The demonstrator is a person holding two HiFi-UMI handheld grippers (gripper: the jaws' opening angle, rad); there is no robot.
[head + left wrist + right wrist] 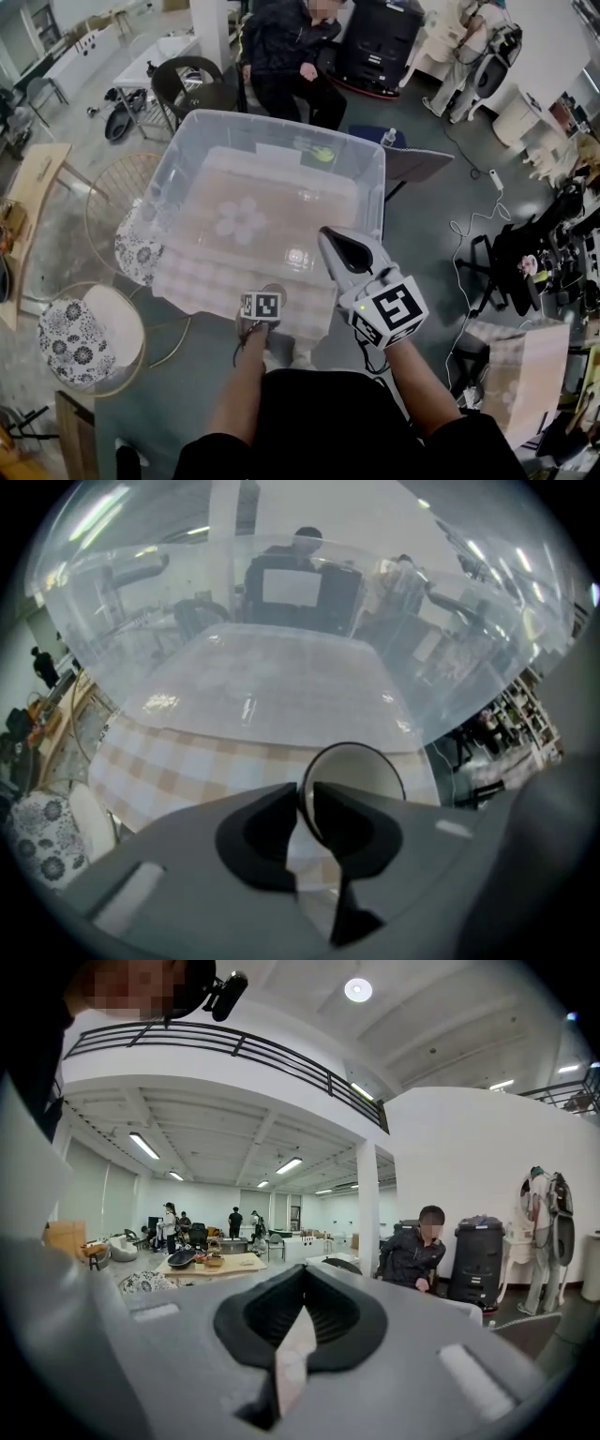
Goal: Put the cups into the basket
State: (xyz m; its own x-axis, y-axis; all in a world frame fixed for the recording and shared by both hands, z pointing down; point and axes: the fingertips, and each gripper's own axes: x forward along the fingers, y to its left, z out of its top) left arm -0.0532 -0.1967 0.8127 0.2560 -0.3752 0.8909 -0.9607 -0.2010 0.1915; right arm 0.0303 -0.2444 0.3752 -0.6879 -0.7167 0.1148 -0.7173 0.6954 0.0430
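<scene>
Clamps the cup [370,771] by its rim, 9 o'clock side, in the left gripper [307,803] jaws, outside the clear basket [281,667], at its 6 o'clock, over the checked bench [169,761]. Looks light, stiff, slippery: pinch firmly, lift upright. Holds right gripper [301,1279] jaws clenched, empty.

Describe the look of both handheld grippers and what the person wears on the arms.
Both the left gripper and right gripper have pale grey moulded bodies with black ribbed pads lining the jaws. Each carries a white cube printed with black square markers; a small green light glows beside the right one. The person wears a black top; forearms are bare.
</scene>
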